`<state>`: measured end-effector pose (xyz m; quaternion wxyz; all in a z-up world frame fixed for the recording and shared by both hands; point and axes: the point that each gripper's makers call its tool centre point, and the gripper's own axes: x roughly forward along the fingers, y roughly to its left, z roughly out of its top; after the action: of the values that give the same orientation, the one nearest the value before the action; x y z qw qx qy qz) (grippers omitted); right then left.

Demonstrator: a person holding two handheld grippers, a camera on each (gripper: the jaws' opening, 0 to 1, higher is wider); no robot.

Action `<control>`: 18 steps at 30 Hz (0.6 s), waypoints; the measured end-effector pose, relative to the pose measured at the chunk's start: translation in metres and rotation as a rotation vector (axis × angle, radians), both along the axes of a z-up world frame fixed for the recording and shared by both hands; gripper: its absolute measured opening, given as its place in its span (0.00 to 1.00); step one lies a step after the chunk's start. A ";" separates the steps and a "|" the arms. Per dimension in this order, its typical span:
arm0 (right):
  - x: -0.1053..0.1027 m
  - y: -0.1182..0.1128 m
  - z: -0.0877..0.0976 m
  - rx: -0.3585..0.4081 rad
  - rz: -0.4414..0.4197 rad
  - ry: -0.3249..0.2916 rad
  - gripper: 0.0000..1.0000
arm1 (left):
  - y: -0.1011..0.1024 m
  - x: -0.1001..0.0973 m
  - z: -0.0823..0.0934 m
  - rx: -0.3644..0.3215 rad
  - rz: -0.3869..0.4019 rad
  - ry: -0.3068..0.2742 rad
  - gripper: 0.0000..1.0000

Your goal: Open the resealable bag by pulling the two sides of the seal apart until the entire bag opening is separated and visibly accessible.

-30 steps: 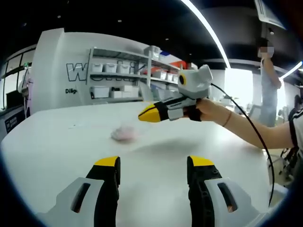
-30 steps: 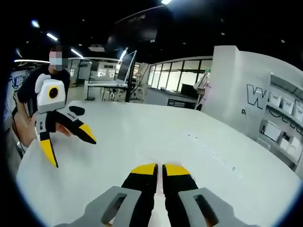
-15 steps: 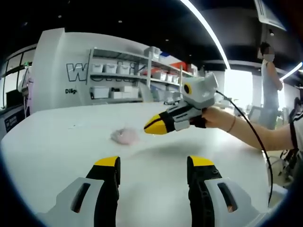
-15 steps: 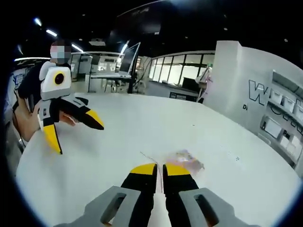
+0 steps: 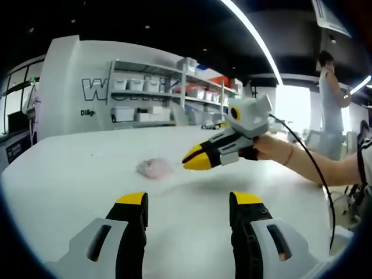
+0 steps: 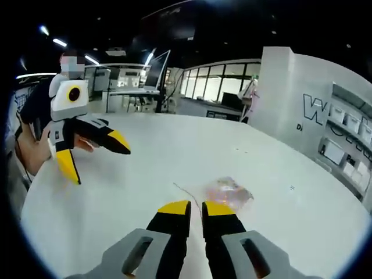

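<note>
The left tool (image 5: 189, 200) stood with its jaws spread wide, empty, above the white surface (image 5: 70, 180). The right tool (image 6: 196, 206), seen from the left as well (image 5: 196, 161), had its jaws nearly together and gripped nothing, its tips just short of the resealable bag (image 6: 229, 192). The bag (image 5: 154, 167) lay flat and crumpled on the surface, apart from both tools. It looked light, thin and soft, likely slippery; each tool would probably need one lip of the seal.
</note>
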<state>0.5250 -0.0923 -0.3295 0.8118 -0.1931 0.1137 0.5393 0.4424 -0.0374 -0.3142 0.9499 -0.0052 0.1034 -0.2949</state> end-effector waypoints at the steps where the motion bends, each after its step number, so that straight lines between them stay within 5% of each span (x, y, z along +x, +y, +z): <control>1: -0.001 -0.001 0.000 0.001 -0.002 0.000 0.05 | 0.000 0.000 0.000 -0.001 0.001 -0.001 0.57; 18: -0.006 -0.003 0.006 0.023 -0.023 -0.006 0.06 | 0.002 0.000 0.001 -0.006 0.007 -0.001 0.57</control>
<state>0.5193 -0.0950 -0.3239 0.8204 -0.1839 0.1074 0.5306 0.4424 -0.0352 -0.3133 0.9509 -0.0082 0.1019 -0.2920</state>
